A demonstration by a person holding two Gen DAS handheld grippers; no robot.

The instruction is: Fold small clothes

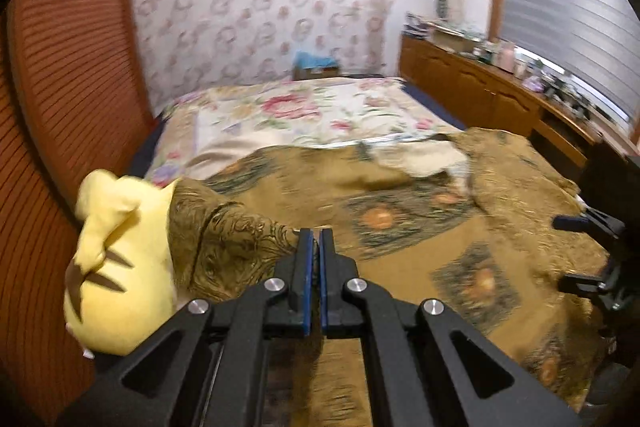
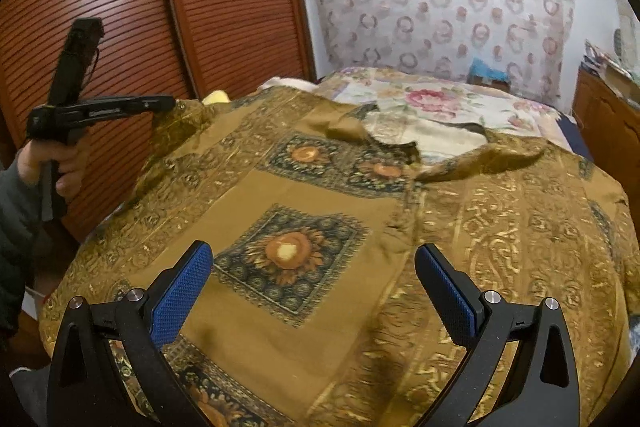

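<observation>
A brown-gold patterned shirt (image 2: 320, 219) with sunflower squares lies spread flat on the bed, collar at the far side. It also shows in the left wrist view (image 1: 420, 219). My left gripper (image 1: 316, 233) is shut on the shirt's left sleeve (image 1: 240, 239) and holds it lifted off the bed. In the right wrist view that gripper (image 2: 168, 103) is at the far left, pinching the raised sleeve end. My right gripper (image 2: 314, 259) is open and empty, just above the shirt's lower front. It also shows in the left wrist view (image 1: 576, 251), at the right edge.
A yellow plush toy (image 1: 120, 267) lies by the sleeve at the bed's left edge. A floral bedspread (image 1: 300, 115) covers the far bed. Red-brown louvred wardrobe doors (image 2: 120, 7) stand on the left. A wooden sideboard (image 1: 500, 95) with clutter runs along the right.
</observation>
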